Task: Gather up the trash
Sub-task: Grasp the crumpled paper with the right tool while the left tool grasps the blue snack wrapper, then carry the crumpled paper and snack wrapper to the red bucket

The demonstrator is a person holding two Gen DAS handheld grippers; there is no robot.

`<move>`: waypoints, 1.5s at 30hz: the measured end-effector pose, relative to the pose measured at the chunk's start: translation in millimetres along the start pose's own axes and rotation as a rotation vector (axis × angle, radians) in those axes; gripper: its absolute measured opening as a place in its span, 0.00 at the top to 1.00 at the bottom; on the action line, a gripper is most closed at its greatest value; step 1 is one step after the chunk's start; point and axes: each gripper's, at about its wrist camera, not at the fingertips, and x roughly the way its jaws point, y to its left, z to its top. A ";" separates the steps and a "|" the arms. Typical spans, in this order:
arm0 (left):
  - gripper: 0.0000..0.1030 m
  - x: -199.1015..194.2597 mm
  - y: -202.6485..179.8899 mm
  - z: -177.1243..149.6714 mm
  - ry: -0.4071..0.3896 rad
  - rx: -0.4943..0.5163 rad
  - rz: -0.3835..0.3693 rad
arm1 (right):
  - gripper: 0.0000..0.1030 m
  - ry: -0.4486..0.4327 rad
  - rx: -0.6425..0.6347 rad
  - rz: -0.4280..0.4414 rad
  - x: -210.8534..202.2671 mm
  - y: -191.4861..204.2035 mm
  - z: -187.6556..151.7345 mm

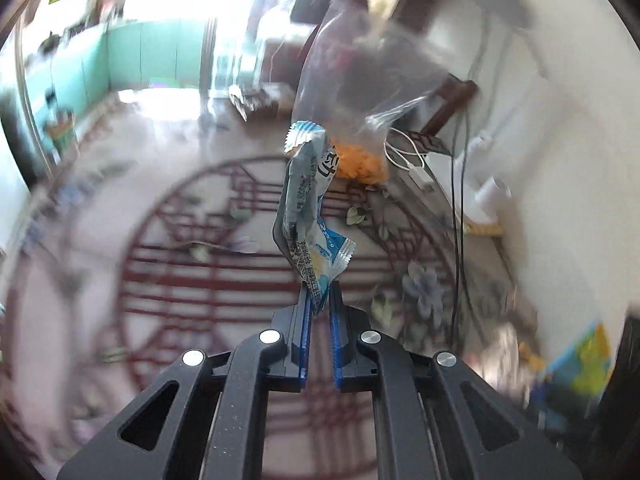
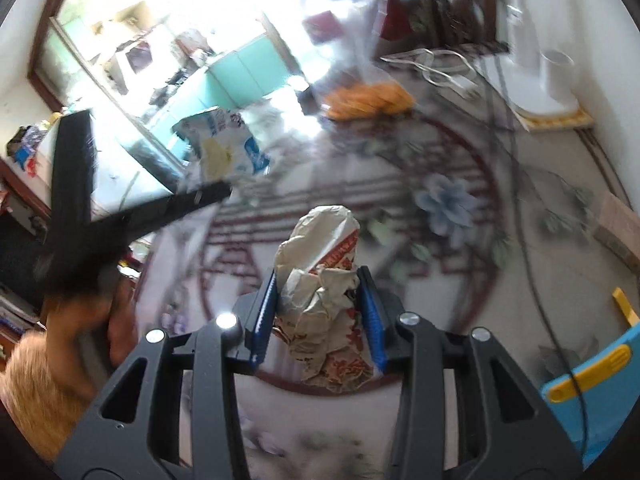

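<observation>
My left gripper (image 1: pixel 319 290) is shut on a crumpled blue-and-white snack wrapper (image 1: pixel 308 208) that stands up above the patterned floor. Just beyond it hangs a clear plastic bag (image 1: pixel 360 68) with orange peel (image 1: pixel 360 166) at its bottom. My right gripper (image 2: pixel 320 280) is shut on a crumpled white-and-red paper wrapper (image 2: pixel 324 280). In the right wrist view the left gripper (image 2: pixel 222 192) shows as a blurred dark arm at the left, with the blue-and-white wrapper (image 2: pixel 228 148) at its tip. The clear bag (image 2: pixel 352 32) with orange peel (image 2: pixel 368 100) is further away.
The floor has a red lattice and flower pattern (image 1: pixel 200 264). Cables (image 1: pixel 460 200) and a white power strip (image 1: pixel 420 172) lie at the right by the white wall. A white fan base (image 2: pixel 548 92) stands far right. A blue-and-yellow plastic item (image 2: pixel 592 384) lies at lower right.
</observation>
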 end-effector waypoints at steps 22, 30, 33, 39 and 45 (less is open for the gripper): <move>0.94 -143.2 102.0 -63.3 -0.120 -0.077 0.224 | 0.63 0.005 -0.157 0.115 22.2 139.1 -14.1; 0.94 -168.1 159.7 -79.4 -0.144 -0.109 0.217 | 0.63 0.004 -0.217 0.099 34.9 196.1 -26.3; 0.94 -175.3 181.1 -82.0 -0.139 -0.106 0.206 | 0.63 0.008 -0.209 0.089 41.9 218.1 -33.5; 0.94 -196.2 249.3 -91.9 -0.131 -0.140 0.219 | 0.62 0.041 -0.244 0.105 66.6 283.1 -51.0; 0.94 -211.8 339.1 -126.5 -0.076 -0.240 0.305 | 0.62 0.114 -0.312 0.185 105.4 359.7 -74.9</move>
